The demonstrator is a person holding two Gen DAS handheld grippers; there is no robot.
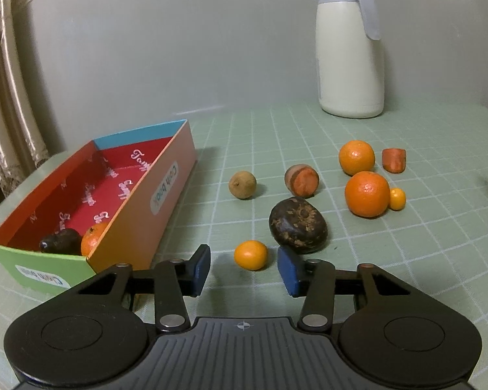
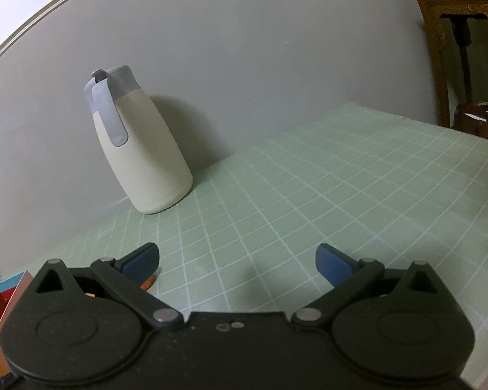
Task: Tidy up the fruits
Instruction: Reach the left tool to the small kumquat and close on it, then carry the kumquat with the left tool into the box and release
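A small orange kumquat [image 1: 250,255] lies on the green checked cloth between the blue pads of my left gripper [image 1: 244,269], with a gap on each side, so the gripper is open. Just behind it sits a dark brown fruit [image 1: 297,226]. Farther back are a small tan fruit [image 1: 242,184], a cut orange-fleshed piece [image 1: 302,180], two oranges [image 1: 356,157] [image 1: 367,194], a second kumquat [image 1: 397,199] and a carrot-like stub [image 1: 394,160]. The colourful box [image 1: 166,191] on the left holds a dark fruit [image 1: 60,242] and an orange [image 1: 92,239]. My right gripper [image 2: 237,260] stands wide open over bare cloth.
A cream thermos jug [image 1: 351,61] with a grey lid stands at the back by the wall, also the jug [image 2: 140,152] in the right wrist view. A curtain [image 1: 6,104] hangs at the left. Wooden furniture [image 2: 455,32] stands beyond the table's far right edge.
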